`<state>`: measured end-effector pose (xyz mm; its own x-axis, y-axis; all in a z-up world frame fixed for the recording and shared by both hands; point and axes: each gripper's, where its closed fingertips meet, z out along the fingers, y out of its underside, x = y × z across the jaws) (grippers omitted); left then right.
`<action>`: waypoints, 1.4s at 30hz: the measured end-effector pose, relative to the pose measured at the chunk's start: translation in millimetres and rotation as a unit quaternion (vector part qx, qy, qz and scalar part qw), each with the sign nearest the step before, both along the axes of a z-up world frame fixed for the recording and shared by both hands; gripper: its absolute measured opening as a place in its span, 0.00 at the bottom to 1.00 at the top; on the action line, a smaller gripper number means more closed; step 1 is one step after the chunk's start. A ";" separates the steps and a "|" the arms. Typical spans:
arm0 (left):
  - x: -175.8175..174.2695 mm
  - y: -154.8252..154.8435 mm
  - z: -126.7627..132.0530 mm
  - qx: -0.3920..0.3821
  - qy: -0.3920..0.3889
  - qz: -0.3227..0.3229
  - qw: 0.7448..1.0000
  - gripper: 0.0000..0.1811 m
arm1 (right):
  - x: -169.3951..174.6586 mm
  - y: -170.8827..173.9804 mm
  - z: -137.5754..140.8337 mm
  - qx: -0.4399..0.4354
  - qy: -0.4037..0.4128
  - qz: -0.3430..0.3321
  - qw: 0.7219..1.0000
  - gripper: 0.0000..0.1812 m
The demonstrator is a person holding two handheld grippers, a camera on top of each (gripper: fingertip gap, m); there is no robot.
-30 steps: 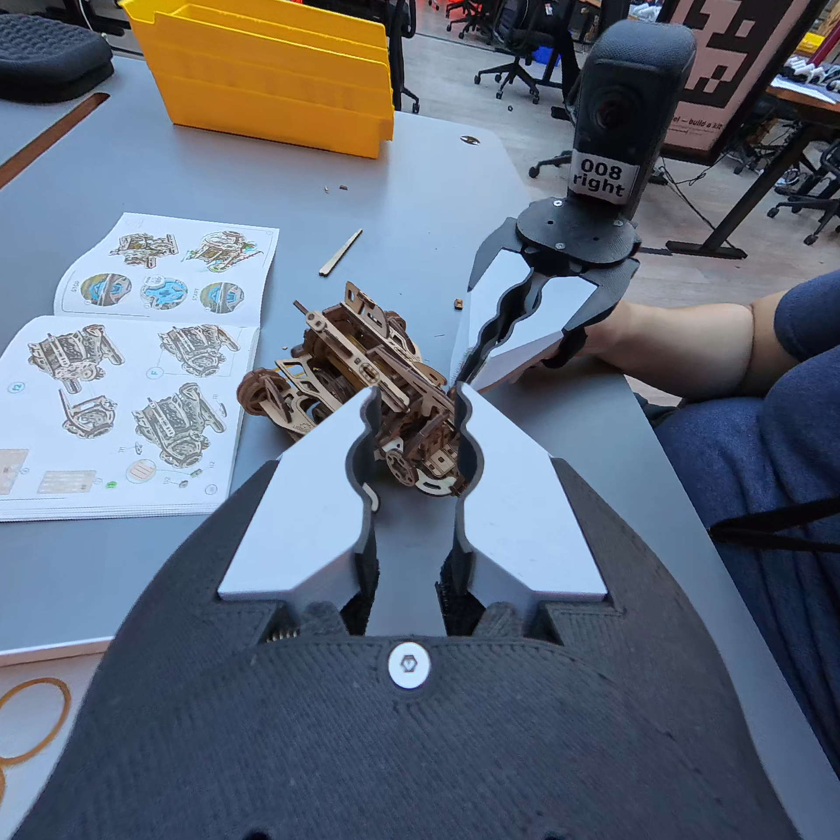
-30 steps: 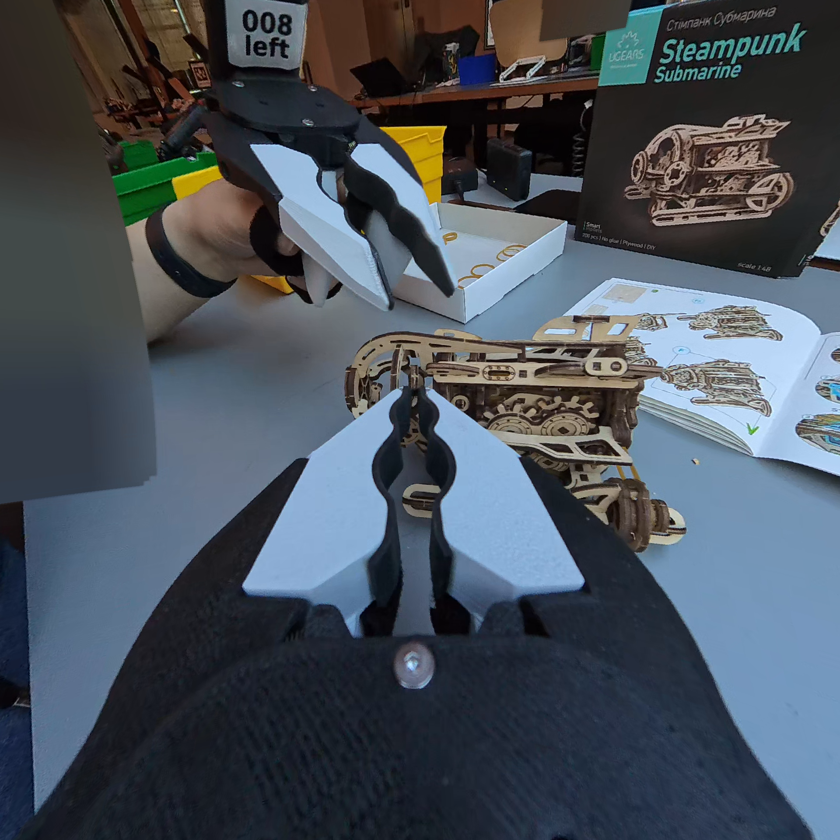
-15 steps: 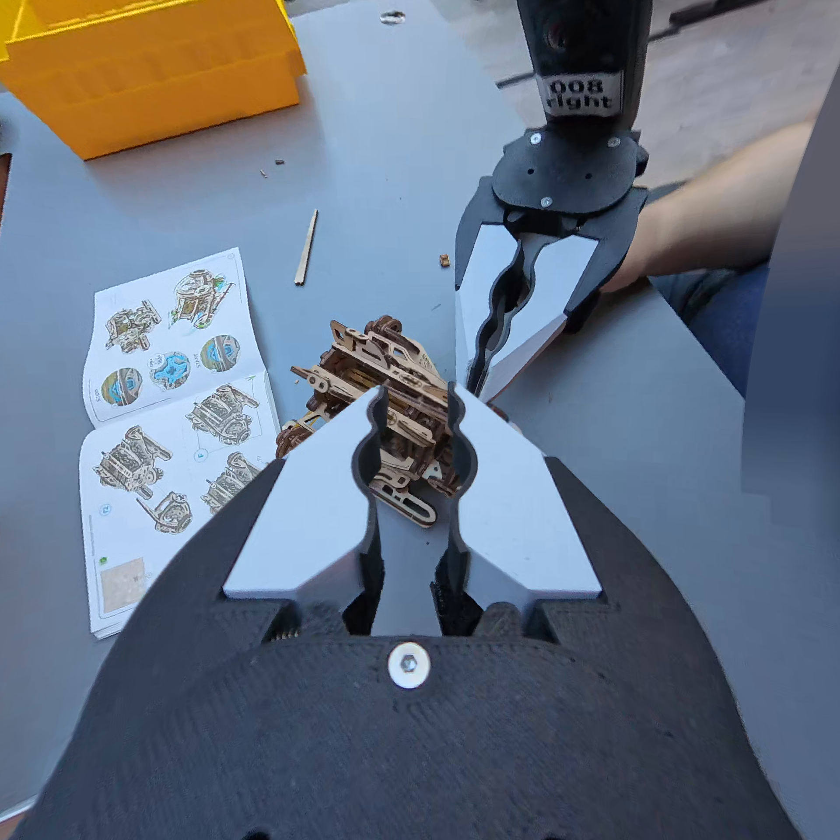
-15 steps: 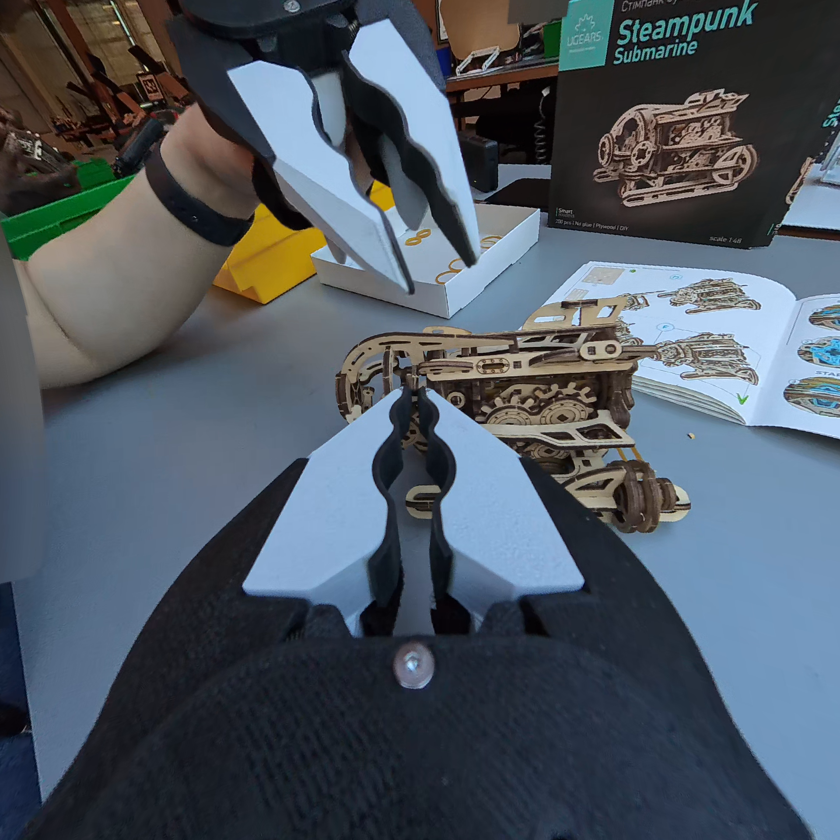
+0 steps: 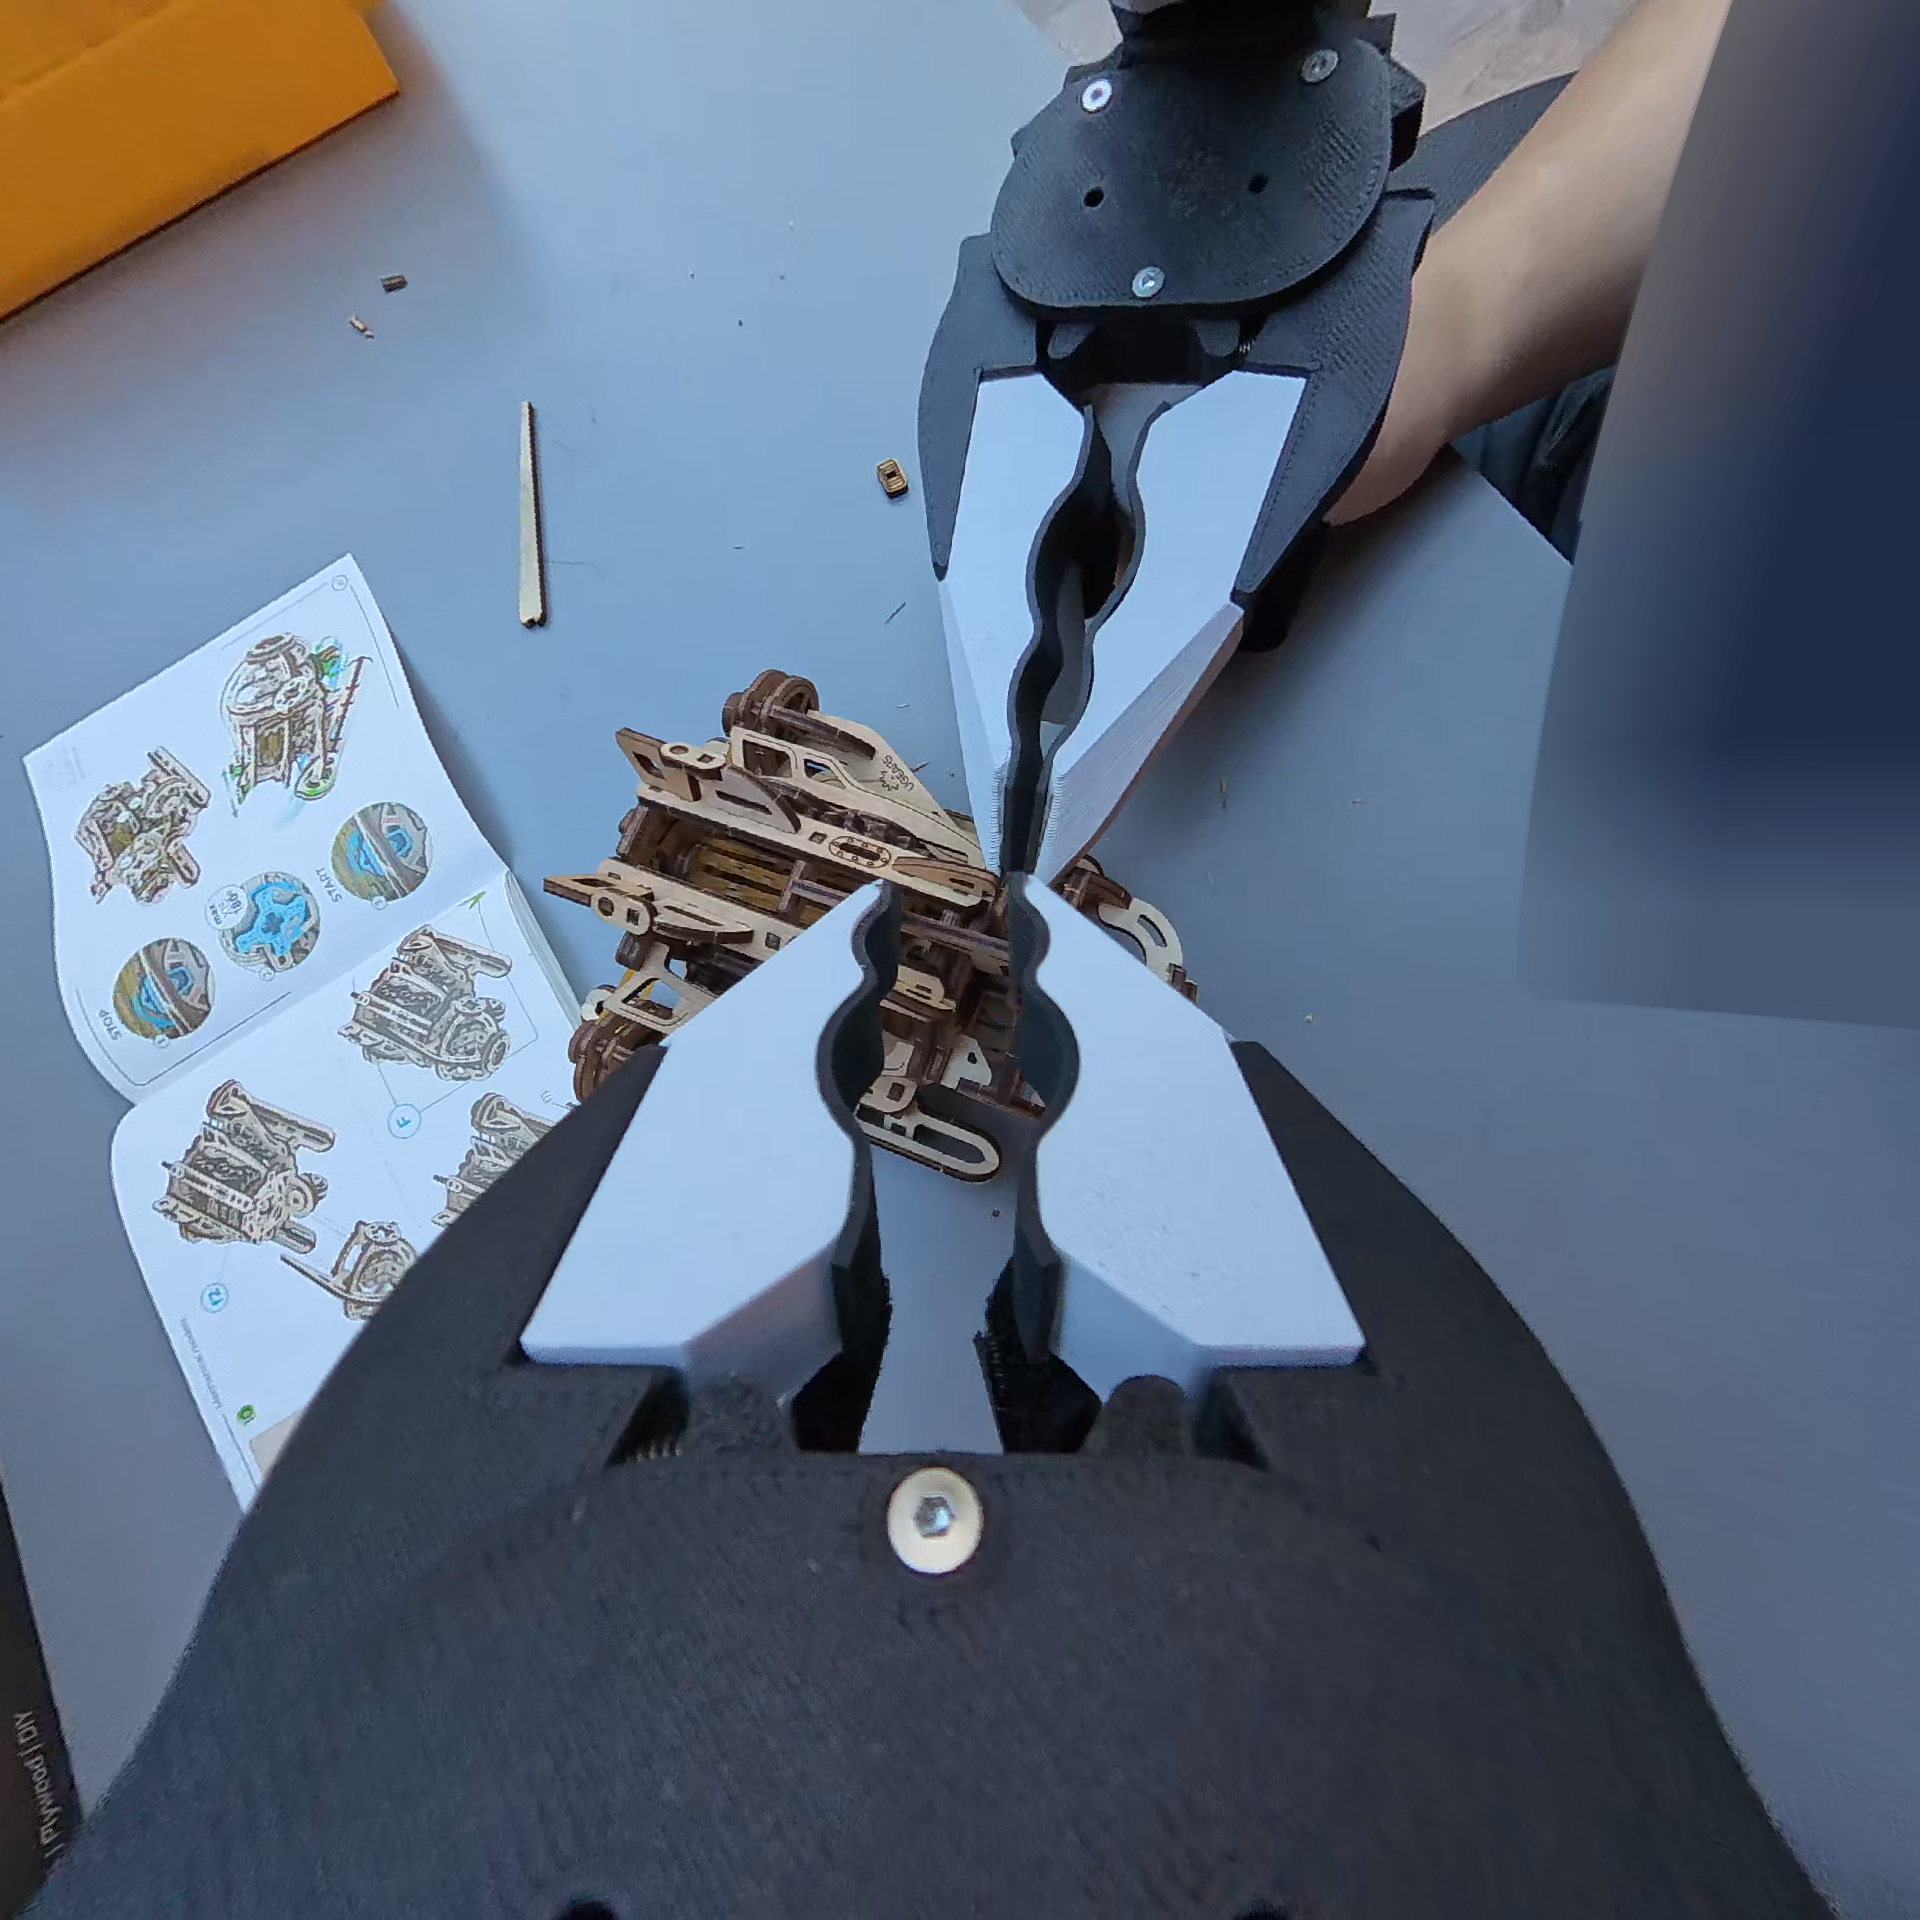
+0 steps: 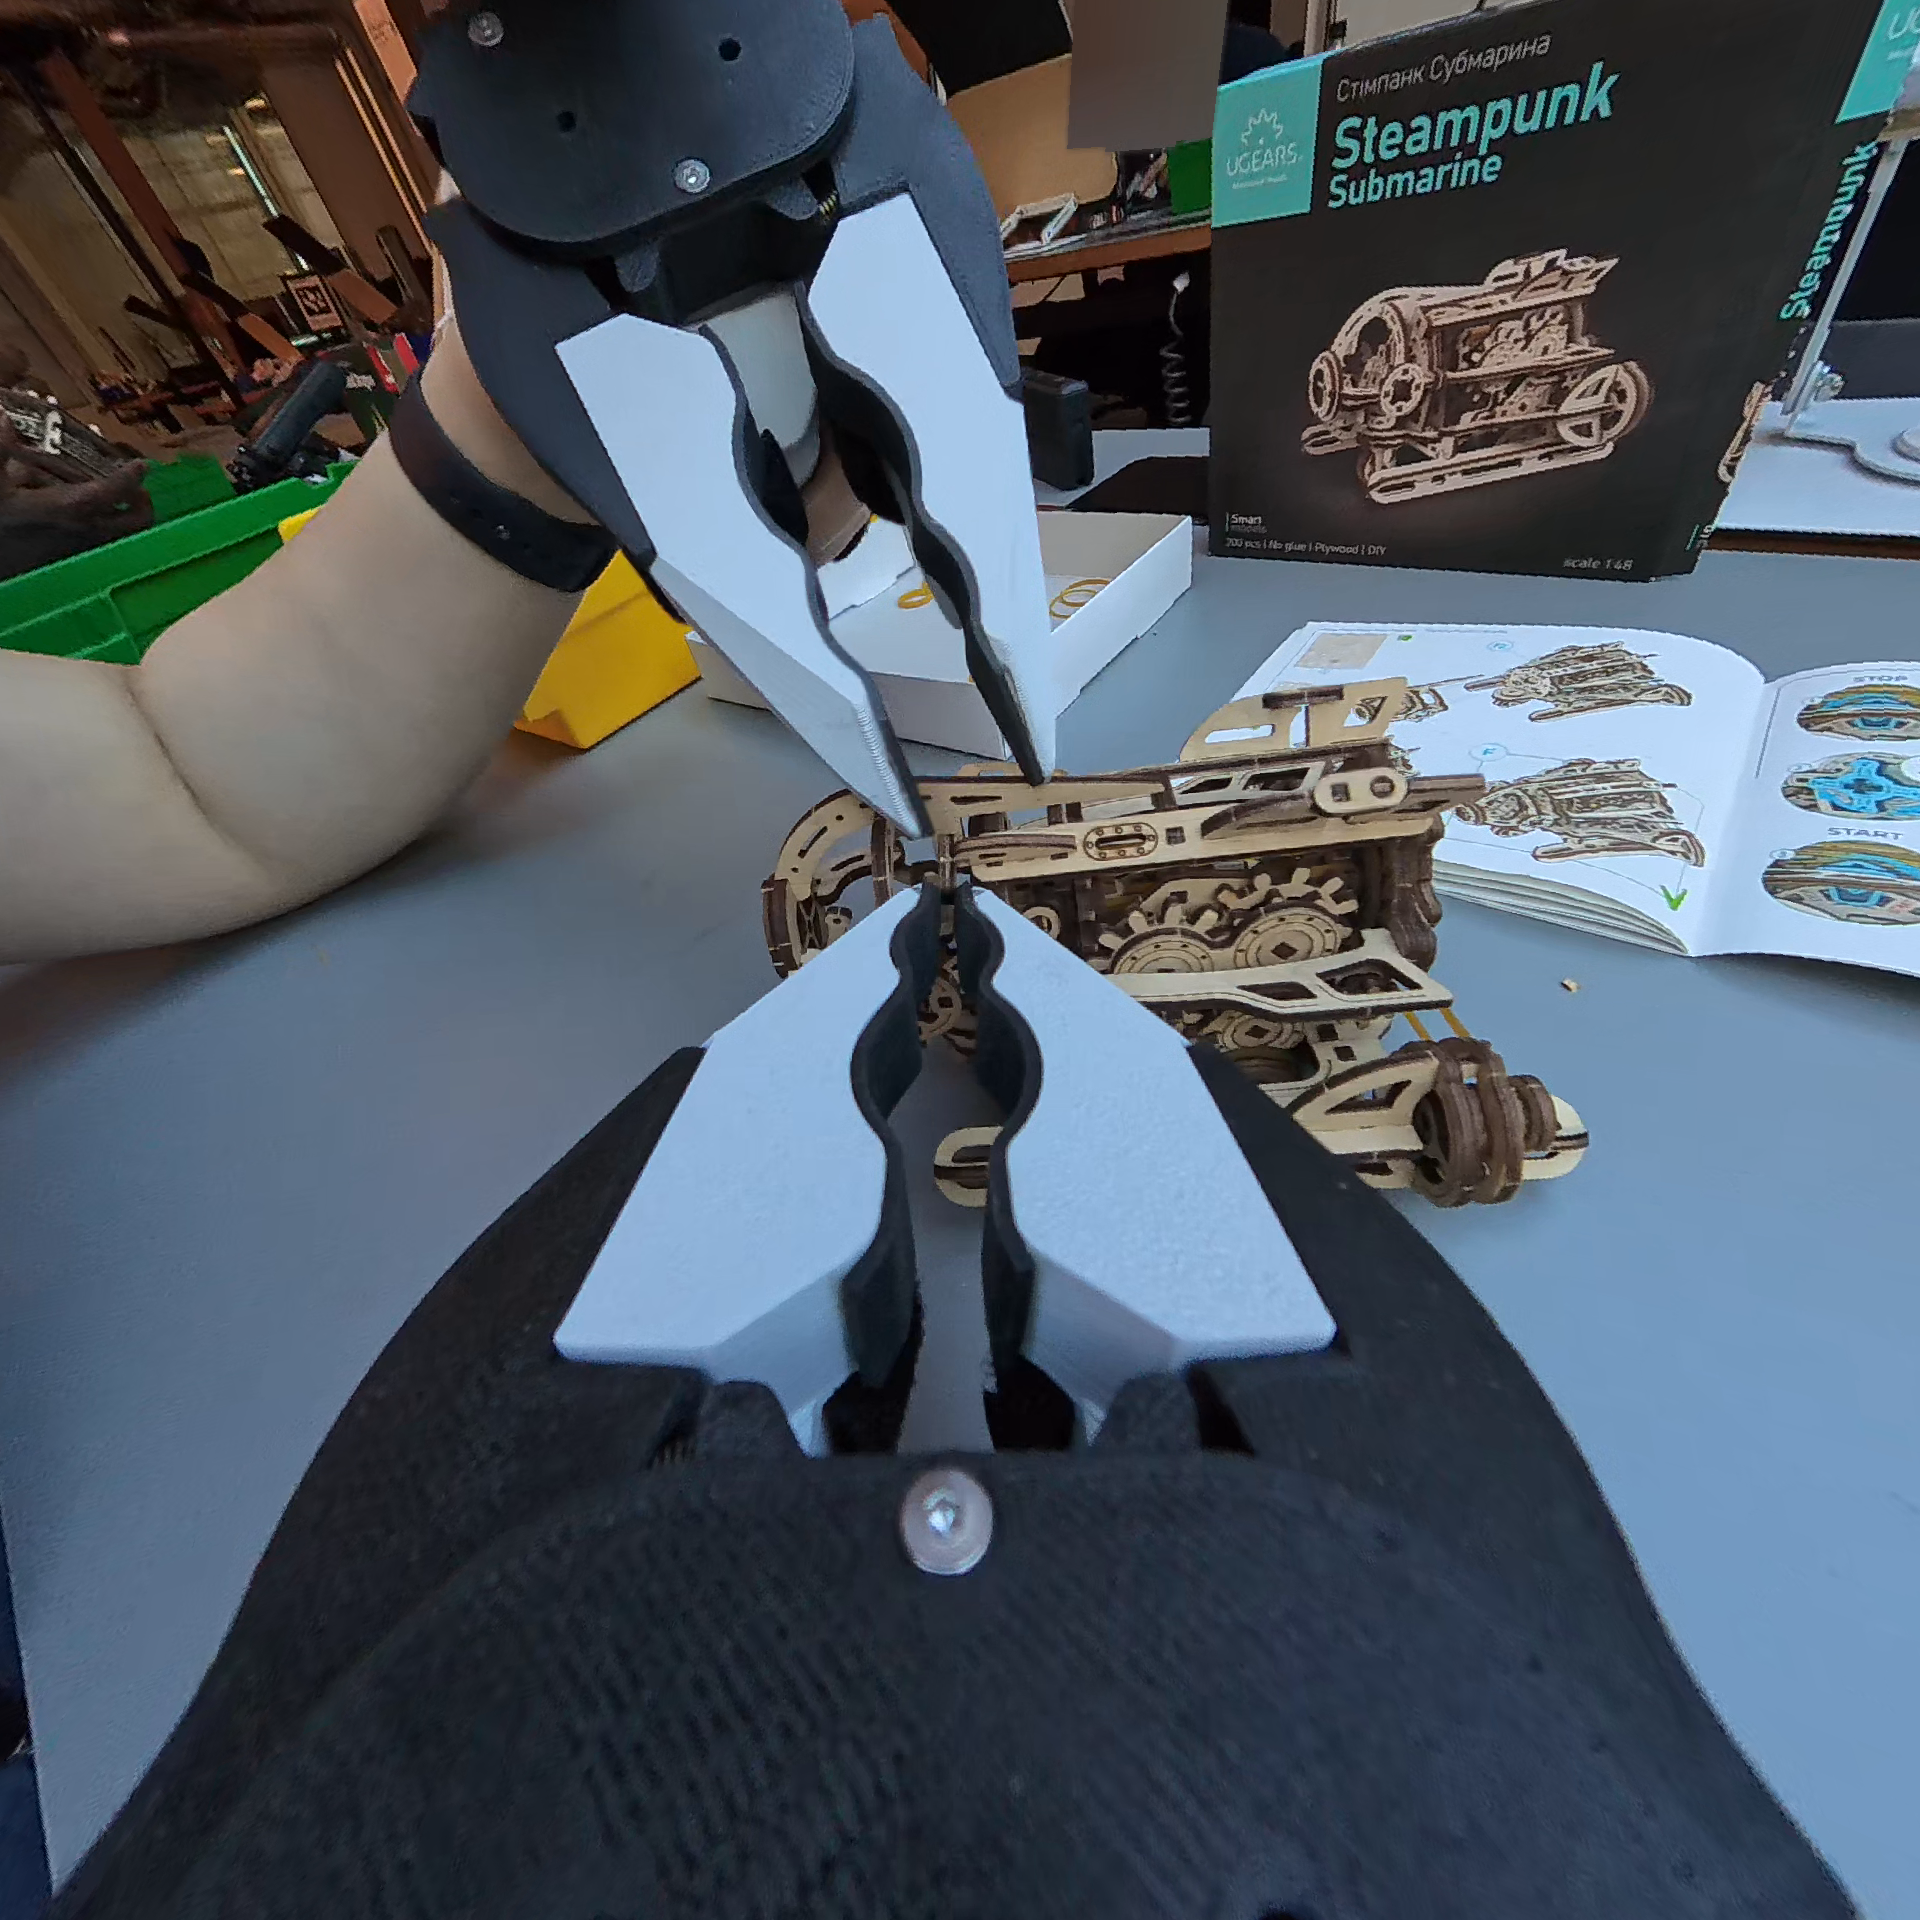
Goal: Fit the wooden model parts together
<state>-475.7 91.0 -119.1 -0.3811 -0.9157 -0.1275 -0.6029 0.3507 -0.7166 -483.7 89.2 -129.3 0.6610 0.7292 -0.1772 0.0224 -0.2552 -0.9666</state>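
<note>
- Wooden model (image 5: 790,894) mostly built, sits mid-counter (image 5: 727,260), booklet (image 5: 312,935) at its 9 o'clock.
- Right gripper (image 6: 948,902) pinched on a thin upright piece at model's end.
- Left gripper (image 5: 951,899) spread, straddling model top.
- Left to do, prob: seat that piece.

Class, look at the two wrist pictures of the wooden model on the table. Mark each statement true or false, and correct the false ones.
1. The wooden model rests on the grey table. True.
2. The booklet is closed. False: it lies open.
3. The left gripper comes at the model from above. True.
4. The right gripper is wide open. False: its fingers are nearly together.
5. The yellow bin sits on the booklet. False: they lie apart.
</note>
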 end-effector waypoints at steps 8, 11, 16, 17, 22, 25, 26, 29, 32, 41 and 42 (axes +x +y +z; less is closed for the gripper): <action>1.8 7.0 2.4 0.032 0.032 -0.026 0.999 0.10 | 4.0 3.0 2.3 -0.012 0.023 -0.008 1.000 0.00; 3.2 13.1 4.1 0.042 0.055 -0.028 0.997 0.12 | 3.4 3.3 2.5 -0.013 0.020 -0.008 1.000 0.00; 4.9 14.3 6.4 0.013 0.077 -0.034 0.996 0.09 | 3.9 3.4 2.3 -0.013 0.008 -0.011 1.000 0.00; 5.5 12.7 7.3 0.006 0.076 -0.037 0.996 0.09 | 4.1 3.4 2.4 -0.015 0.007 -0.012 1.000 0.00; 6.0 1.4 5.2 -0.004 0.066 -0.059 0.996 0.10 | 3.7 3.3 2.1 -0.036 0.008 -0.015 0.999 0.00; 3.9 2.8 -0.9 0.015 0.078 -0.062 0.995 0.11 | 3.6 3.1 2.1 -0.046 0.011 -0.020 0.999 0.00; 4.5 3.2 -0.8 0.017 0.077 -0.062 0.995 0.11 | 3.9 3.3 2.1 -0.048 0.012 -0.023 0.998 0.00; 5.0 4.0 -1.2 0.026 0.079 -0.065 0.994 0.09 | 3.9 3.6 2.5 -0.057 0.016 -0.027 0.998 0.00; 3.8 2.4 -1.1 0.035 0.077 -0.077 0.993 0.08 | 3.3 3.2 2.8 -0.064 0.016 -0.025 0.998 0.00; -0.3 -4.4 -4.1 0.021 0.094 -0.096 0.991 0.05 | 2.6 2.8 1.9 -0.067 0.003 -0.026 0.997 0.00; -0.2 -4.4 -4.0 0.019 0.095 -0.097 0.991 0.05 | 2.9 2.8 2.0 -0.069 0.004 -0.026 0.997 0.00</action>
<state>-475.9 86.5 -123.1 -0.5695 -0.8190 -0.0699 -0.6440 0.4975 -0.5812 -480.8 91.9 -127.3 0.6951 0.6629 -0.2784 -0.0015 -0.3859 -0.9225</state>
